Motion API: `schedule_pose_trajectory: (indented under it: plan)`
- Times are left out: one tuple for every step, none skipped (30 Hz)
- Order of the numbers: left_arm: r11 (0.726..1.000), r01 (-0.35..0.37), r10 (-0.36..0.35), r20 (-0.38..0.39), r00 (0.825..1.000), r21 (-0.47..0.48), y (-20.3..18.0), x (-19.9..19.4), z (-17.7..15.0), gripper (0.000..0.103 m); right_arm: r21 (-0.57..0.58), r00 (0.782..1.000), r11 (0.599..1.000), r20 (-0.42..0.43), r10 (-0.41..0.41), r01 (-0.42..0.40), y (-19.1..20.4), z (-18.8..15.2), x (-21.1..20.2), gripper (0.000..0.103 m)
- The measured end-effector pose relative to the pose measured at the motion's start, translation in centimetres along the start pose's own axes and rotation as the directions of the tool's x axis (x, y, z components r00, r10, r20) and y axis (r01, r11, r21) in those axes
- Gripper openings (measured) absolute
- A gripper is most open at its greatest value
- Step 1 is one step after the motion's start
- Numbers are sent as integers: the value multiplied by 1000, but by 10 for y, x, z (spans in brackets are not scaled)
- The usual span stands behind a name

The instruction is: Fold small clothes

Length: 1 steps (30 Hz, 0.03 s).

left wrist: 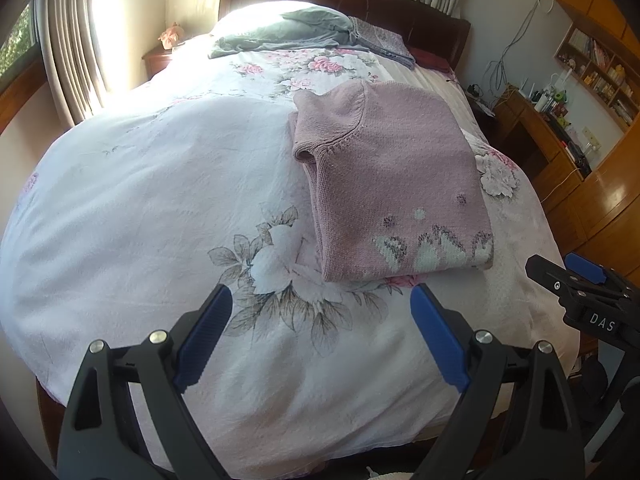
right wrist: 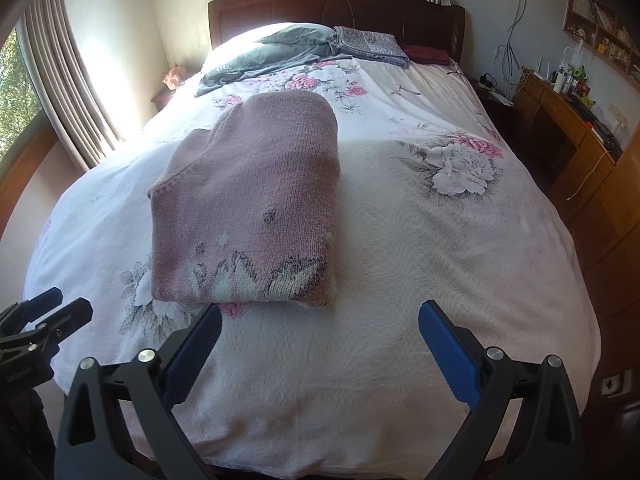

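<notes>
Sweater first: a small pink knit, folded into a thick, roughly rectangular bundle, lying flat on the bed's floral bedspread near the foot end. Its surface is a fine, nubby stitch, with a ribbed seam curving across the upper layer and a rolled cuff or neck opening showing at the far left corner. Along the near edge I see a woven pattern of pale mint and grey shapes, plus a few small dots above it.

From the left wrist view, my left gripper hangs just short of the sweater's near edge, its fingers spread wide with nothing between them; the blue pads are ridged, set in glossy black plastic arms with silver bolts. My right gripper sits the same way, fingers wide apart and empty, with the bundle ahead and to its left. Each gripper shows at the edge of the other's view, apart from the sweater.

The bedspread is white cotton with a puckered, waffle-like texture and printed pink and grey peonies. At the head end lie a rumpled grey-green garment and a flat folded patterned cloth, against a dark wooden headboard. Pleated curtains hang on the left; a wooden desk stands on the right.
</notes>
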<state>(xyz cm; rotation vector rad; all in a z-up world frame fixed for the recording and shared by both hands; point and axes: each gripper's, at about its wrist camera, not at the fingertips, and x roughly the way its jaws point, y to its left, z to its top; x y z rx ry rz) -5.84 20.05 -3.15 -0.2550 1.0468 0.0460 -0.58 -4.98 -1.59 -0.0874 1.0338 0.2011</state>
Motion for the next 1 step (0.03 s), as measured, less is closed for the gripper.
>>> schedule_pose_trajectory:
  plan:
    - [1000,1,-1,0,1000,0,0,0,0,90,1,1000,1000,0,0,0,0,0,0,99]
